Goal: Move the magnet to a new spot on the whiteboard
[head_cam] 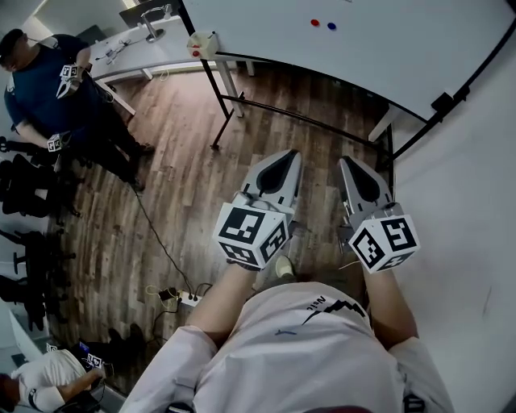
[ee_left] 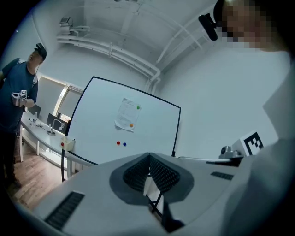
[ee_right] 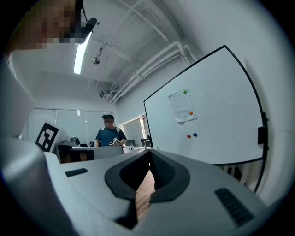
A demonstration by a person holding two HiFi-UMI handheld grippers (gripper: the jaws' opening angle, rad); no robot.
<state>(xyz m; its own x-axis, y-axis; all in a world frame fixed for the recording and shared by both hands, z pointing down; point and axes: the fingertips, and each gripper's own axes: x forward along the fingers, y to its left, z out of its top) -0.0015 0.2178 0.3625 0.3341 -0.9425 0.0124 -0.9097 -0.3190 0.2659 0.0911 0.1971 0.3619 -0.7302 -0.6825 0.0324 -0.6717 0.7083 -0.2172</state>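
left gripper (head_cam: 284, 158): held level, pointing at the whiteboard (head_cam: 379, 48). in the left gripper view its tips (ee_left: 149, 156) meet; clenched, nothing between the jaws.

right gripper (head_cam: 349, 163): just beside the left one, also level and facing the board. in the right gripper view its tips (ee_right: 149, 153) are closed together on nothing.

task item: a red magnet (head_cam: 314, 22) and a blue magnet (head_cam: 331, 26) sit side by side on the whiteboard, just apart from each other and well ahead of both grippers. neither gripper touches them. from the left gripper they lie ahead and slightly left of the tips (ee_left: 118, 143) (ee_left: 124, 144); from the right gripper, ahead and to the right (ee_right: 188, 136) (ee_right: 195, 135).

other findings: a paper sheet (ee_left: 126, 114) hangs on the board above the pair, pinned by a green magnet (ee_left: 138, 108) and an orange magnet (ee_left: 131, 125). a small cream box (head_cam: 201, 44) sits at the board's edge, left of the grippers. a person in a blue shirt (head_cam: 40, 81) stands on the wooden floor (head_cam: 177, 185), far left of the left gripper.
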